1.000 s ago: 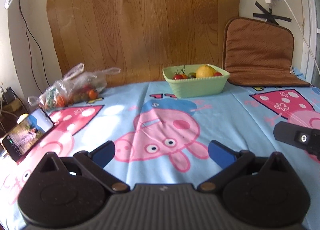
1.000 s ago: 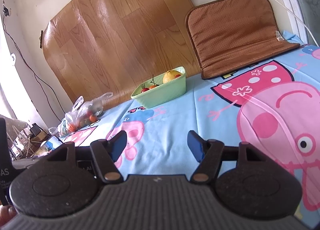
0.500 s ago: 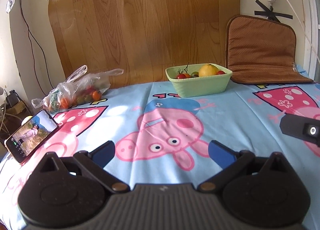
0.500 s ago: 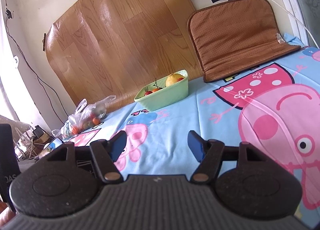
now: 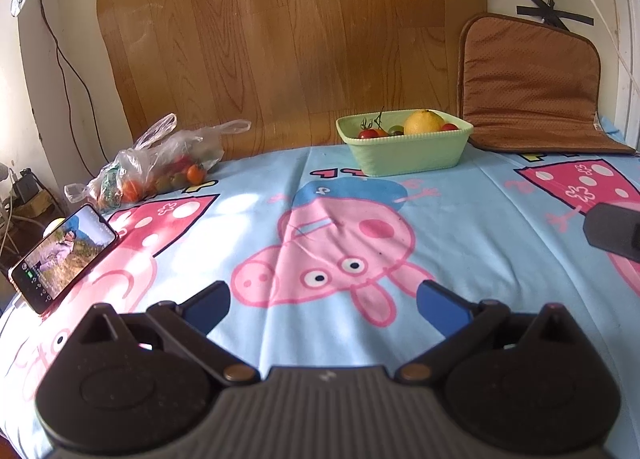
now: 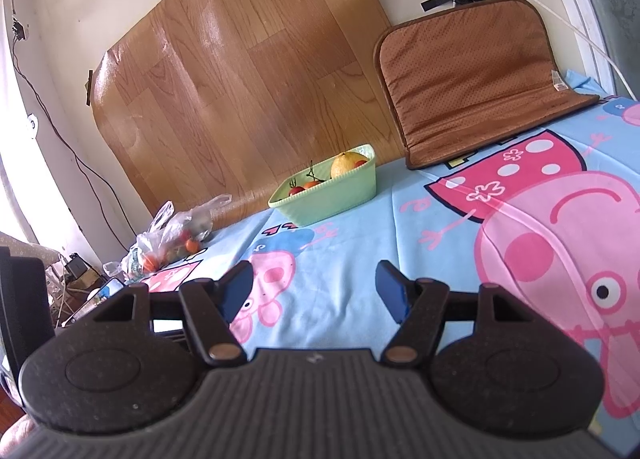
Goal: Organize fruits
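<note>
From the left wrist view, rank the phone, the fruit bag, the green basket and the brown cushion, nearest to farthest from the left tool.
Measured from the left tool:
1. Phone, propped at the left edge.
2. Fruit bag, back left by the wall.
3. Green basket, ahead, slightly right.
4. Brown cushion, far right, leaning on the wall.

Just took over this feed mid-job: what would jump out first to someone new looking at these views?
The pale green basket at the far edge of the cartoon-pig tablecloth, holding a lemon and small tomatoes. To its left lies a clear plastic bag of fruit, with a lit phone propped nearer. Both grippers, left and right, are open and empty.
</note>
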### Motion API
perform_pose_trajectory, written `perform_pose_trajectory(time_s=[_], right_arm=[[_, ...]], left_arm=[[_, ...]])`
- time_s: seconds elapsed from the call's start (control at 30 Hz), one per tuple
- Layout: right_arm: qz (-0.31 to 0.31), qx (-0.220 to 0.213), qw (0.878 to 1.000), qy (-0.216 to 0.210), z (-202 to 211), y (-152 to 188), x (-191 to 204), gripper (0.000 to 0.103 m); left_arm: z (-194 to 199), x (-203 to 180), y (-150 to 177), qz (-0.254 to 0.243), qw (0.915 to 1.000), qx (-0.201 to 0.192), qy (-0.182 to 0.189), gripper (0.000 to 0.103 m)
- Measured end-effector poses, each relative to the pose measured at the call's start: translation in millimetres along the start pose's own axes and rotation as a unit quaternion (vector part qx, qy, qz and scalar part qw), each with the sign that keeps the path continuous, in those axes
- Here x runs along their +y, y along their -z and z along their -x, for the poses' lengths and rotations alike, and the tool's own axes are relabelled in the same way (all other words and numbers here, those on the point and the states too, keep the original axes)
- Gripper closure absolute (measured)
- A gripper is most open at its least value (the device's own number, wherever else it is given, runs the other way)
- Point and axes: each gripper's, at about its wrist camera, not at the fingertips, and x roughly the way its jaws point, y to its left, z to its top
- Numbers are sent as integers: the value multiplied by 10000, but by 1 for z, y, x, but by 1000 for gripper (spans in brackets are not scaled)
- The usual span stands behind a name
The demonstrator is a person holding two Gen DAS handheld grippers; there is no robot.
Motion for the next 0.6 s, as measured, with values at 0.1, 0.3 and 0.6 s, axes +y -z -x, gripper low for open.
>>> perform_pose_trajectory(time_s=[0.1,0.3,0.6], right_arm=[[-16,18,10000,-2,-1,1,0,33],[-39,37,10000,1,-2,1,-1,33],[-45,25,10000,0,-2,1,-1,33]], left_arm=[[-2,0,1,-10,10000,39,-20,0],[-8,1,3,-16,9999,137,-71,0],[-8,-1,3,-53,9998,128,-111,0]])
